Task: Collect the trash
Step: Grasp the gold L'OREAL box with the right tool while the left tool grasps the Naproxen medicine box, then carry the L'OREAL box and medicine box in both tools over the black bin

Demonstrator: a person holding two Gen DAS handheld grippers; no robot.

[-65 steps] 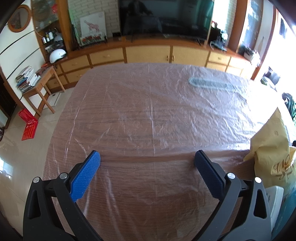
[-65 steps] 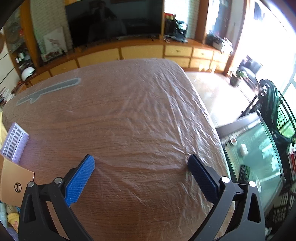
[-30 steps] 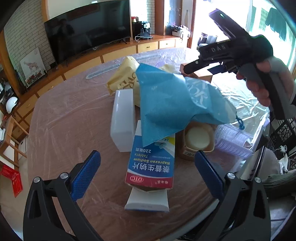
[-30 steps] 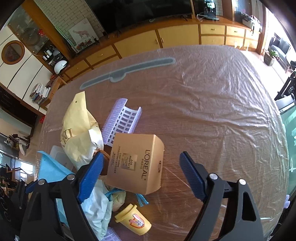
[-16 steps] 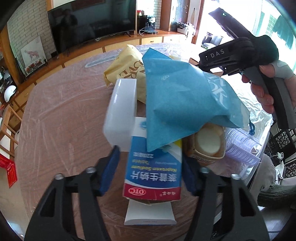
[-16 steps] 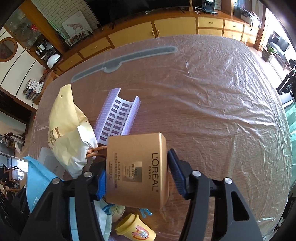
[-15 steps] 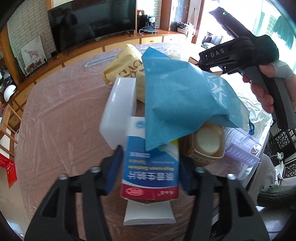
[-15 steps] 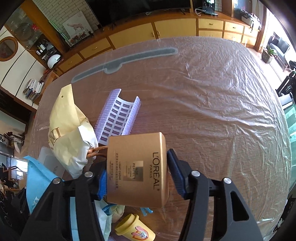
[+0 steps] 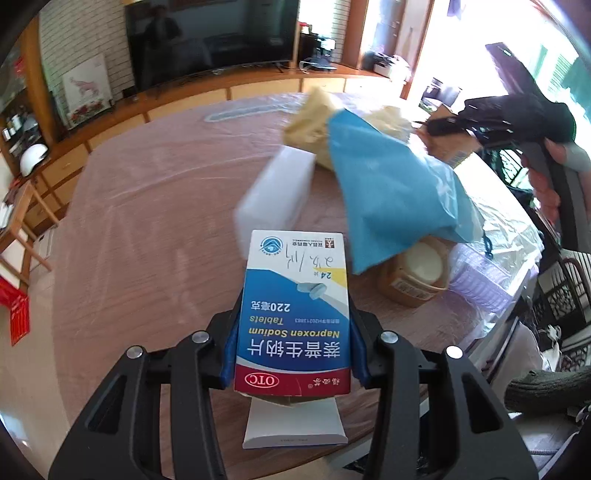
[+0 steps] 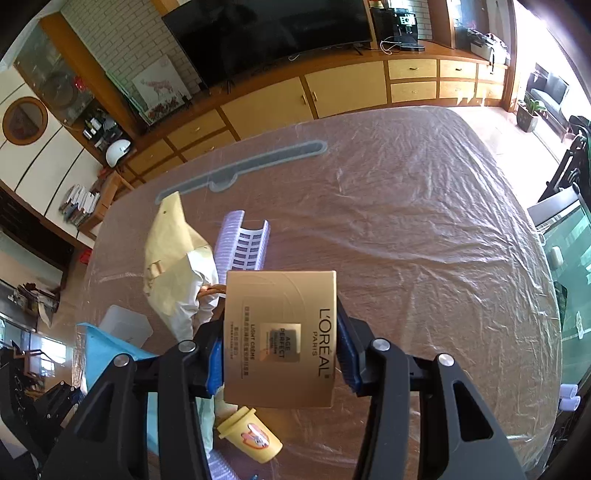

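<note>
My left gripper [image 9: 293,350] is shut on a blue and white Naproxen tablet box [image 9: 293,310] and holds it above the table. My right gripper [image 10: 280,354] is shut on a gold L'Oreal box [image 10: 280,336], lifted off the table; it also shows in the left wrist view [image 9: 448,147], with the right gripper's body and the hand behind it. The trash pile holds a blue plastic bag [image 9: 391,188], a yellow paper bag [image 10: 170,254], a white box [image 9: 277,192], a lilac ridged tray [image 10: 243,245] and a yellow cup [image 10: 251,435].
A flat white carton [image 9: 295,424] lies under the left gripper. A brown lidded tub [image 9: 417,273] and a clear ridged container [image 9: 487,277] sit near the table edge. The plastic-covered wooden table [image 10: 424,221] stretches away. Cabinets and a TV [image 10: 273,29] stand beyond.
Both grippers have closed on their boxes and lifted them. The tablet box has come up off the pile; the white box looks blurred, shifting as it was freed.
</note>
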